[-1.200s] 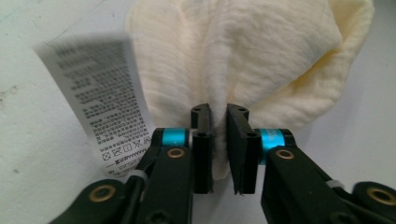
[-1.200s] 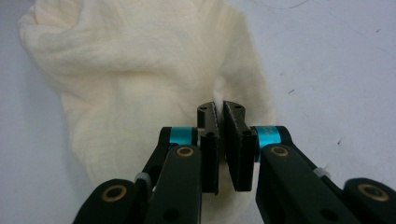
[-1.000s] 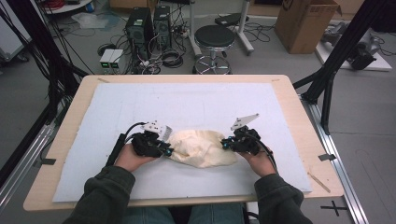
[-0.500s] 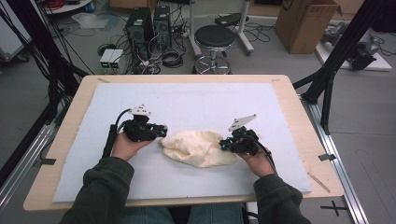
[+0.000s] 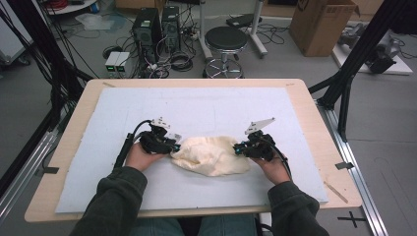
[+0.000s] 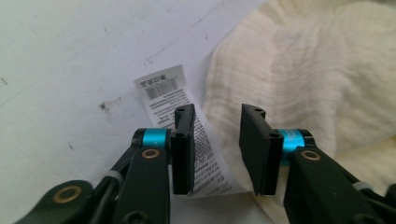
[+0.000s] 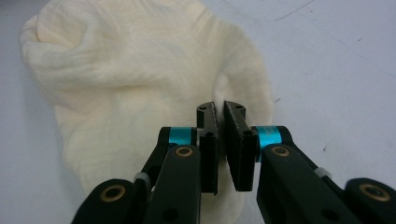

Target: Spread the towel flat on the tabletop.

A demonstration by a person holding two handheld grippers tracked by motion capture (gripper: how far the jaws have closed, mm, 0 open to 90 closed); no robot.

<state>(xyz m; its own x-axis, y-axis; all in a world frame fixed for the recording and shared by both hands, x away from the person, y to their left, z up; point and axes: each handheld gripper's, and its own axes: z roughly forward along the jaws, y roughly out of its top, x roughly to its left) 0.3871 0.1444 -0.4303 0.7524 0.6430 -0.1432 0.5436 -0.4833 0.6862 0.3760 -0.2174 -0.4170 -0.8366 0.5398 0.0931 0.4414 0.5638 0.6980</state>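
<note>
- The cloth, cream and crumpled, lies on the white mat near the front of the desk, between the two hands.
- It looks light, soft and limp; I judge it will sag and fold wherever it is lifted, so an edge or corner pinch suits best.
- A paper tag lies flat on the mat at its left edge; better to grip fabric than the tag.
- The right tongs are clenched on a raised fold at the cloth's right edge, held low and nearly level.
- The left tongs stand released, having just been opening, over the tag and cloth edge, pads pressing nothing.
</note>
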